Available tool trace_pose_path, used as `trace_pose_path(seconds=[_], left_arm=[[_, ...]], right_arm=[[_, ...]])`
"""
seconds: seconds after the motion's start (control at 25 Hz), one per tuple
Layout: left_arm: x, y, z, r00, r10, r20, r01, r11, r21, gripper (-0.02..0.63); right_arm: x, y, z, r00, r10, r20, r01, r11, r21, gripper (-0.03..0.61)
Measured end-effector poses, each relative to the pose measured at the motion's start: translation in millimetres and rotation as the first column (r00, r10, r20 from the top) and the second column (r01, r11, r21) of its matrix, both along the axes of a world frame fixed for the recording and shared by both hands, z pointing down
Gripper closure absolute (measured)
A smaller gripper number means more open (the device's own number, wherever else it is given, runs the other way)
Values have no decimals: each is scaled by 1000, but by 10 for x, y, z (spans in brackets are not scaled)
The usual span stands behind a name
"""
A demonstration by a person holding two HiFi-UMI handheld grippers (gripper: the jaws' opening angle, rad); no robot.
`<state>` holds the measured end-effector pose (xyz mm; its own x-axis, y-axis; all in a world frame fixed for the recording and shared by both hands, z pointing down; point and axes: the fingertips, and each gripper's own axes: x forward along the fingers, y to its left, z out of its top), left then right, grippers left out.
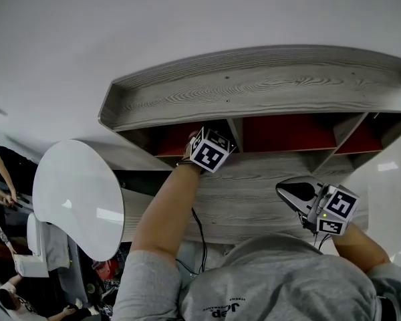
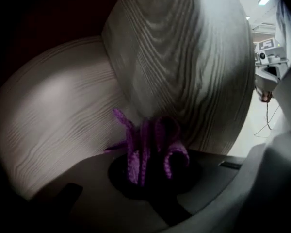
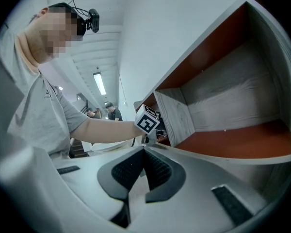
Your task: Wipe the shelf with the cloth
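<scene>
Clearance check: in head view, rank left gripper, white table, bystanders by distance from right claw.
1. Left gripper, holding cloth, up-left of right claw at the shelf.
2. White table, far left, lower.
3. Bystanders, left edge, beyond the table.

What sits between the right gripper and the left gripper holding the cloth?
Nothing. In the head view, only the bare wood-grain shelf board separates the right gripper from the left gripper, which clamps the purple cloth.
</scene>
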<state>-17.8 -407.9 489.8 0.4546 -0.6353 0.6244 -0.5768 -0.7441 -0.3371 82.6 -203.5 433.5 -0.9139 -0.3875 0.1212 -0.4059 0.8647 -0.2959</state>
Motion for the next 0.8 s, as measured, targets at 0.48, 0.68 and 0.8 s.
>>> trace_pose_path(seconds=[0.48, 0.68, 0.8], left_arm=[[-2421, 675, -336, 854, -517, -50, 518, 839, 166, 548], [-2559, 615, -148, 840, -541, 39, 522, 825, 216, 545], [-2398, 593, -138, 852, -524, -7, 519, 841, 152, 545]], right_arm=[[-535, 120, -48, 998, -63, -24, 62, 998, -12, 569], [-722, 177, -101, 995, -84, -46, 84, 996, -2, 568], [-700, 214, -111, 996, -72, -51, 72, 997, -2, 569]])
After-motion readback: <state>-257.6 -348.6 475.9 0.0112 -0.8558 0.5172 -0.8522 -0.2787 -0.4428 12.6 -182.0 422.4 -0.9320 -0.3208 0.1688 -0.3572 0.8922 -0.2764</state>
